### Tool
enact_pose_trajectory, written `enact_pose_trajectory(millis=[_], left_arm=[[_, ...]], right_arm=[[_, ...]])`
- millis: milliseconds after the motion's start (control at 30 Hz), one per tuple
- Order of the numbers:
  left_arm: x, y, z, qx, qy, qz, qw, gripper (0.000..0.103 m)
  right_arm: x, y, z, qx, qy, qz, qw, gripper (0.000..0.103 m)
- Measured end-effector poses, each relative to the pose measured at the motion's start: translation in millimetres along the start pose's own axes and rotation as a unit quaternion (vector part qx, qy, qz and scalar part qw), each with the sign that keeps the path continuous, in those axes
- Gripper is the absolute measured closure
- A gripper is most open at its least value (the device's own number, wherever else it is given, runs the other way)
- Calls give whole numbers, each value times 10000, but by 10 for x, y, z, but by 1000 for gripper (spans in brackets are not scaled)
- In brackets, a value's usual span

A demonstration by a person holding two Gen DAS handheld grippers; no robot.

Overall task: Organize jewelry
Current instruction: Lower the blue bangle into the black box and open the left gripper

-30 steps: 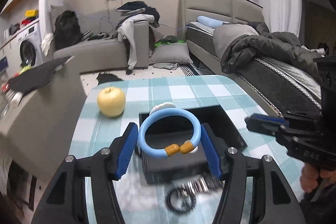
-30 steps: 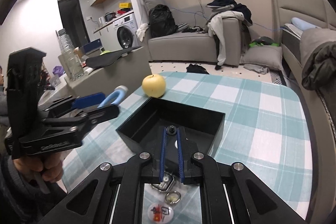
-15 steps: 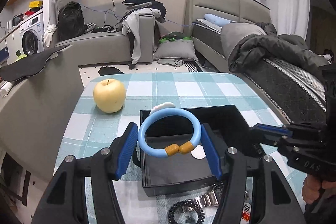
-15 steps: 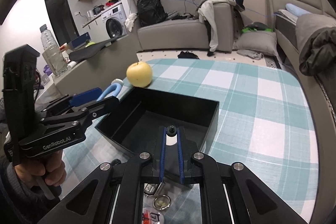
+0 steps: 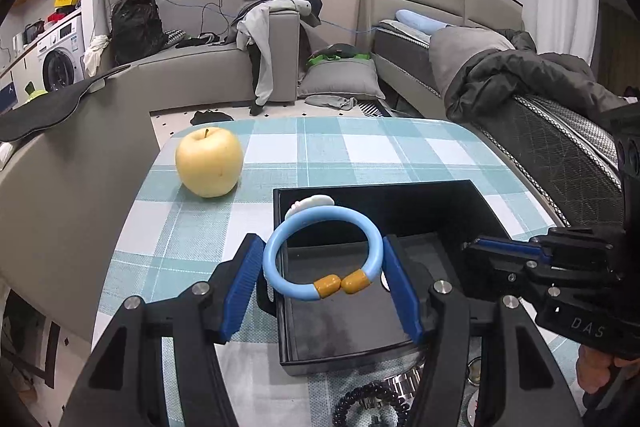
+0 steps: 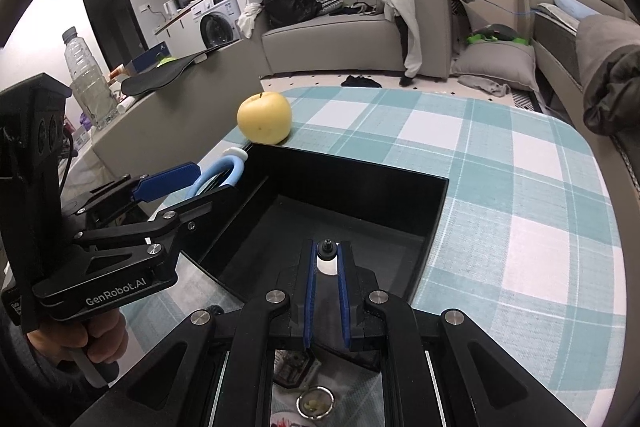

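My left gripper (image 5: 322,255) is shut on a light blue bangle (image 5: 324,253) with two amber beads and a white charm, held over the left edge of the open black box (image 5: 472,199). It also shows in the right wrist view (image 6: 192,181), with the bangle (image 6: 224,173) at the box's (image 6: 360,183) left rim. My right gripper (image 6: 327,255) is shut on a small silvery piece with a black knob (image 6: 326,250), above the box's near part. In the left wrist view the right gripper (image 5: 472,247) reaches in over the box's right side.
A yellow apple (image 5: 209,161) sits on the checked tablecloth (image 5: 400,147) beyond the box's far-left corner. A black bead bracelet (image 5: 360,403), a metal watch band (image 5: 404,383) and small round trinkets (image 6: 316,401) lie near the table's front edge. A sofa and a bed stand behind the table.
Both grippers have moved forward toward the box. The bangle now hangs over the box's left rim, and the right gripper's piece is over the box interior.
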State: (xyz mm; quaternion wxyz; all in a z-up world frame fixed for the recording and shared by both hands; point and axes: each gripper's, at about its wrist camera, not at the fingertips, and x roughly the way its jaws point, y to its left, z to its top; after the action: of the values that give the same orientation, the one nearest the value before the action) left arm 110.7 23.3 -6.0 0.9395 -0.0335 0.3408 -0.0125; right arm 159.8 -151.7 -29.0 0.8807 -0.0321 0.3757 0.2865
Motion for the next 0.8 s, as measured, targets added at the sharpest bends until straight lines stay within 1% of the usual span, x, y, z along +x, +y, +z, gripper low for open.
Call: enact_pose_trajectory(millis=[167,300,433,667,700,733,767,800], left_arm=[[18,4,-11,-2,47,-7,10000,47],[20,-35,-26,144,27,56,9999,47],[25,-32,-33,140,-4,69,9999,47],[31,-75,-39,265,26,179,9995,47],[29,-71,-39,261,39,170,9995,47],[26,-67,-38,249,49,146,9996,47],[20,-59,-34,221,65,99,9997,47],[12,-52,-30,188,82,29,9998,47]], right_arm=[[51,9,-7,-11,80,-11,10000,94],[68,12,-5,16,102,-51,9999,93],[80,17,5,82,85,-107,9999,93],[78,36,-1,44,150,-58,9999,89],[53,46,-4,2,119,-60,9999,85],[25,54,-5,-28,71,-70,9999,76],[-24,59,-4,-57,-14,-57,10000,72],[-87,62,-2,-84,-128,-12,9999,64]])
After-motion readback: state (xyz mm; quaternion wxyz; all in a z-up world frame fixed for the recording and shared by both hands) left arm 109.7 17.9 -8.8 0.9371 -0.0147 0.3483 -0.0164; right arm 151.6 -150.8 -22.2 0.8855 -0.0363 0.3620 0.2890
